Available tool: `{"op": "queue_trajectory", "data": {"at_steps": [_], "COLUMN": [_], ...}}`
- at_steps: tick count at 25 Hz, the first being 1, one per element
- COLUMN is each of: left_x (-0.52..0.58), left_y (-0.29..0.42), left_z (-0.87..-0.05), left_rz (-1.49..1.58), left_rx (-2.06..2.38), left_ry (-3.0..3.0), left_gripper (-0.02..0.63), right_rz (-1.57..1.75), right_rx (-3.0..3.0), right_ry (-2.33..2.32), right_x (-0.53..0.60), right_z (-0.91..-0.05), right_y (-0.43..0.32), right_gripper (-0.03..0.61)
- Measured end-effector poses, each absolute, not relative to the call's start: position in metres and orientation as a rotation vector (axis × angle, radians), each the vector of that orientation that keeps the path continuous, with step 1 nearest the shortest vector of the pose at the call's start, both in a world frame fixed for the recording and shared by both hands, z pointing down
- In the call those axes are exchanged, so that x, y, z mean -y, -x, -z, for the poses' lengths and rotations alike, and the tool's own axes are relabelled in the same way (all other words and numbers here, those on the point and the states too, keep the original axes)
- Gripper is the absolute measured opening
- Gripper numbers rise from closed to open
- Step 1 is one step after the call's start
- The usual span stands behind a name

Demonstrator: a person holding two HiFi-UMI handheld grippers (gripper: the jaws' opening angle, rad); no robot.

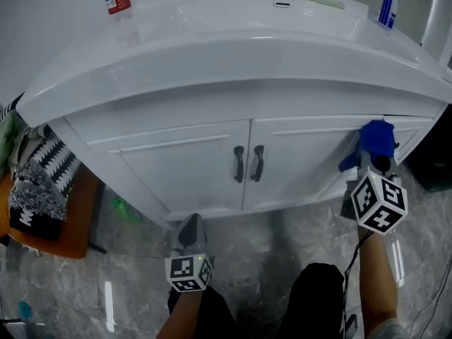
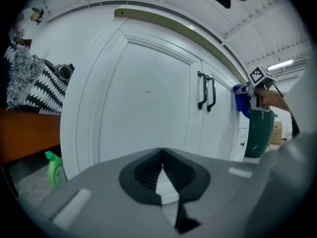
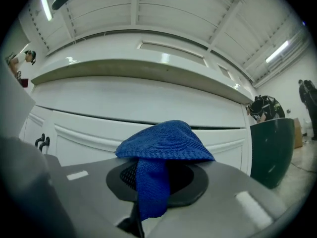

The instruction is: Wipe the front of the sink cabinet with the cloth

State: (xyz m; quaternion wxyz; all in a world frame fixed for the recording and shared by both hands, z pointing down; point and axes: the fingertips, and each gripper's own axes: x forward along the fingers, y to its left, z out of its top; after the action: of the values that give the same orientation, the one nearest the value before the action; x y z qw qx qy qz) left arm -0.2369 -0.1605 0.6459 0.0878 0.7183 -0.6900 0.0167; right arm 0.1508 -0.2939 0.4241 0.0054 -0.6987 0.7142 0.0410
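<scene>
The white sink cabinet (image 1: 183, 164) has both doors shut, with their black handles (image 1: 247, 163) side by side at the middle. The blue knitted cloth (image 1: 376, 138) is at the upper right corner of the cabinet front. It is clamped by a fold in the right tool (image 1: 373, 162), with that forearm stretched forward. The left tool (image 1: 189, 230) hangs low by the left door's bottom edge, jaws together on nothing.
</scene>
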Motion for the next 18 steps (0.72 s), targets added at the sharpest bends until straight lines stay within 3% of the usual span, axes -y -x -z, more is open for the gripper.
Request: {"op": "queue_trajectory", "data": {"at_steps": [18], "left_x": [0.181], "left_y": [0.234], "left_z": [-0.648], "left_rz": [-0.078], "left_rx": [2.109], "left_ry": [-2.158], "left_gripper": [0.011], "right_rz": [0.169], "right_rx": [-2.28], "right_ry": [1.988], "right_x": [0.287], "right_z": [-0.433], "right_y": [-0.064], "right_gripper": [0.057]}}
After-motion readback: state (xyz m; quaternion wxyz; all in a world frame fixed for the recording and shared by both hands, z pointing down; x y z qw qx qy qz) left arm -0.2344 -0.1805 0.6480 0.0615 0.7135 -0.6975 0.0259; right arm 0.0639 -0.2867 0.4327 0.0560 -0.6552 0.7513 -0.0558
